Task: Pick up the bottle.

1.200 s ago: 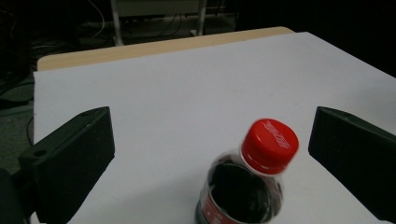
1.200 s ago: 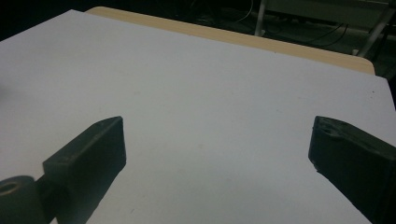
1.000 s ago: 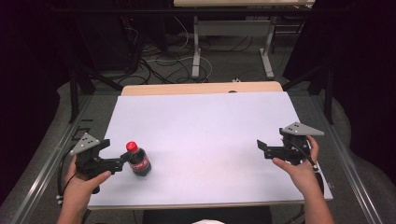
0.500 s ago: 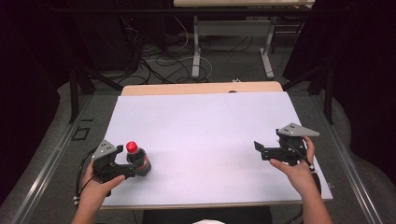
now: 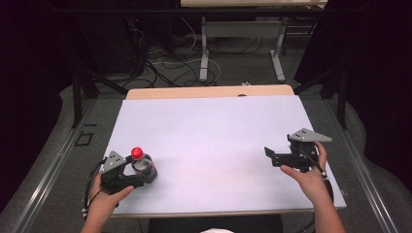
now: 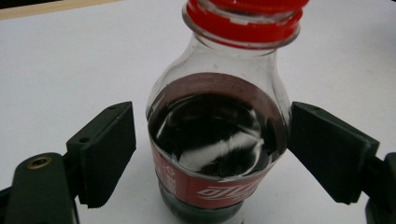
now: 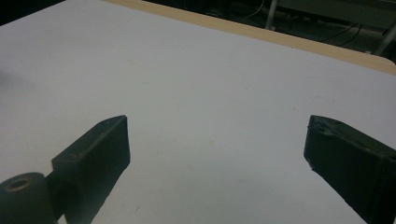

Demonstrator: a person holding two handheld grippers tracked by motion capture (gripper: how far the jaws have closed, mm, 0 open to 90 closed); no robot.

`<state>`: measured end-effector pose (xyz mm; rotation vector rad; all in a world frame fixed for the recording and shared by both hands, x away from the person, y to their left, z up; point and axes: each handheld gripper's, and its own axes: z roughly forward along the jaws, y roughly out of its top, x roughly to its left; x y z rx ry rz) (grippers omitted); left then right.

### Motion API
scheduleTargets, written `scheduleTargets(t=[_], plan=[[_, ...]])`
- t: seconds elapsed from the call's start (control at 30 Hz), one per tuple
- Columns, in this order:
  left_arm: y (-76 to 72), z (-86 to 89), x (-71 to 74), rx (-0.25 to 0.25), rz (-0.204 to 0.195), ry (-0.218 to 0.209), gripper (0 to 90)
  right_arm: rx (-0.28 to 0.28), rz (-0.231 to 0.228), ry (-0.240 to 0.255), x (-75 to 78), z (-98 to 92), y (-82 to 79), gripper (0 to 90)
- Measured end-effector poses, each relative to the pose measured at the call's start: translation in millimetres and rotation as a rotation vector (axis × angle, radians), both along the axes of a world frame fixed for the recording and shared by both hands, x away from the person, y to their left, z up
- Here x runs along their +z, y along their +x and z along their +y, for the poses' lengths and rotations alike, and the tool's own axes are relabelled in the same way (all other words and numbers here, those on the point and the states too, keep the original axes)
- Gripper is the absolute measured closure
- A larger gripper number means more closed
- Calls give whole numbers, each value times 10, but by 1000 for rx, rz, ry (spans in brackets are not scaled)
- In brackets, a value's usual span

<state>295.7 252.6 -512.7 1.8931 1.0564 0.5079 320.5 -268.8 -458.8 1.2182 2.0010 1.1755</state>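
Standing upright on the white surface (image 5: 209, 131), the small cola bottle (image 5: 144, 164) sits at about 8 o'clock in the high view, near the front left corner. Its red cap (image 5: 137, 152) is on, dark liquid fills the body, and a red label band wraps the lower part. The left hand-held gripper (image 5: 141, 171) is set around the bottle from the near side, held by the person's left hand (image 5: 108, 191). In the left gripper view the bottle (image 6: 217, 135) stands between the two black jaws, which have just been closing: the pad at 3 o'clock lies against or just beside the bottle wall, while the pad at 9 o'clock stands a narrow gap short of it, so the grip is not yet complete. The right hand-held gripper (image 5: 268, 154) is at about 4 o'clock in the high view, well apart from the bottle, held in the right hand (image 5: 303, 174). The right gripper view shows its jaws spread wide above bare surface (image 7: 210, 93), with nothing between them.
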Motion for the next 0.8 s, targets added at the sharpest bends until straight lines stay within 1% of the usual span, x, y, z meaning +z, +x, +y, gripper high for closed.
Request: scheduleTargets(t=[0.2, 0.33, 0.37, 0.4, 0.43, 0.5, 0.6, 0.7, 0.8], plan=[[14, -27, -66, -4, 12, 3, 218, 4, 2, 0, -11, 15, 1, 67], [24, -43, -94, -2, 13, 7, 234, 3, 2, -2, -26, 12, 13, 67], [29, -45, -104, 0, 8, 10, 237, 4, 3, -2, -29, 13, 15, 67], [29, -49, -114, 2, 14, 5, 237, 4, 3, -2, -29, 13, 15, 67], [29, -38, -124, 7, 14, 11, 250, 4, 6, -2, -33, 18, 15, 66], [35, -32, -138, 11, 10, 5, 264, 5, 10, 2, -34, 26, 12, 67], [34, -34, -145, 13, 16, -1, 264, 7, 8, -2, -37, 24, 16, 67], [44, -31, -157, 10, 12, -3, 262, 8, 7, -3, -44, 26, 18, 67], [43, -32, -157, 10, 13, -3, 266, 4, 6, 5, -53, 38, 21, 67]])
